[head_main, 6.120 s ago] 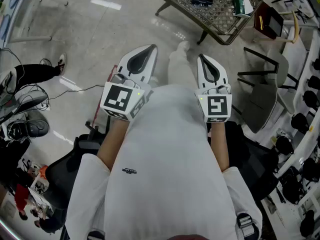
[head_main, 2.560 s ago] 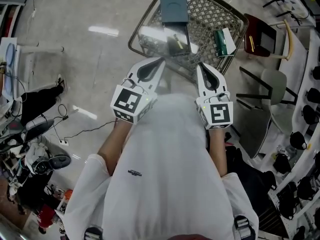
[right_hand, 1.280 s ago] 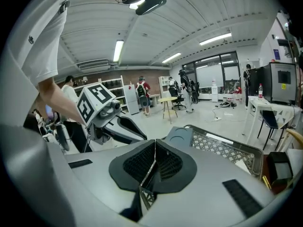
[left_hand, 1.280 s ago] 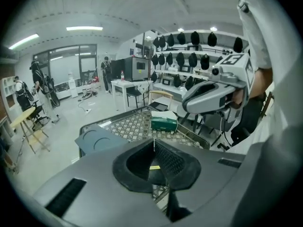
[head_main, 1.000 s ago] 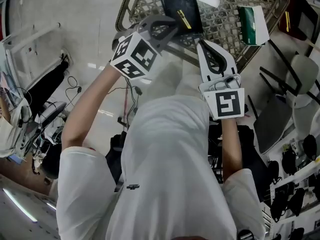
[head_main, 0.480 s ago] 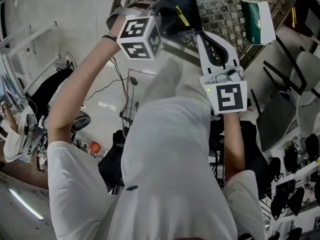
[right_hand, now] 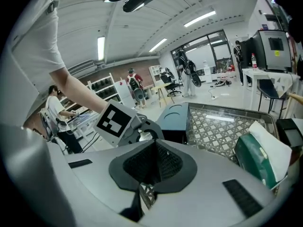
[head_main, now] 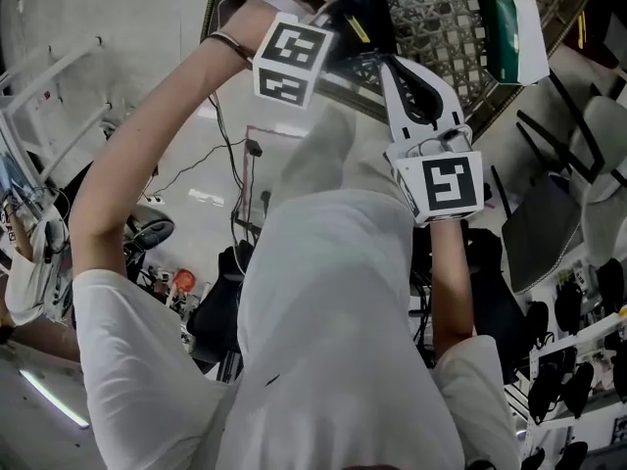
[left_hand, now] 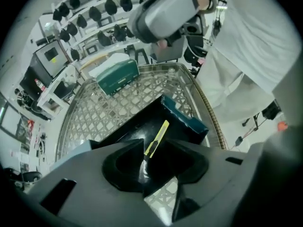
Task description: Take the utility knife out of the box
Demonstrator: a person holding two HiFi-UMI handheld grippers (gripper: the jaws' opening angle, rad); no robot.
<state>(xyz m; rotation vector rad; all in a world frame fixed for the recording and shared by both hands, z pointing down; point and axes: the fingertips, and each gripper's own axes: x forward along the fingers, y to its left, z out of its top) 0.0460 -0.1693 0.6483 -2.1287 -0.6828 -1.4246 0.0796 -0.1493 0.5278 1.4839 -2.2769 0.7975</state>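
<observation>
Thing: the slim yellow utility knife [left_hand: 156,138] lies flat inside the open black box with a teal wall [left_hand: 189,122] | Left gripper [left_hand: 155,151]: your nearer one, directly above the knife; its jaws have just been opening and stand wide and empty, and the knife's length runs along their gap | Right gripper [right_hand: 153,148]: jaws together, empty, off to the side

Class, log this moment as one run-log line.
left gripper: fingers just opening, nothing gripped, aimed at utility knife in box | right gripper: shut, empty

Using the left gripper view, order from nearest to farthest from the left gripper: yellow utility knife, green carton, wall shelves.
1. Yellow utility knife: in the box, ahead of the jaws, which have just been opening; ungripped.
2. Green carton: far across the mesh table.
3. Wall shelves: background.
</observation>
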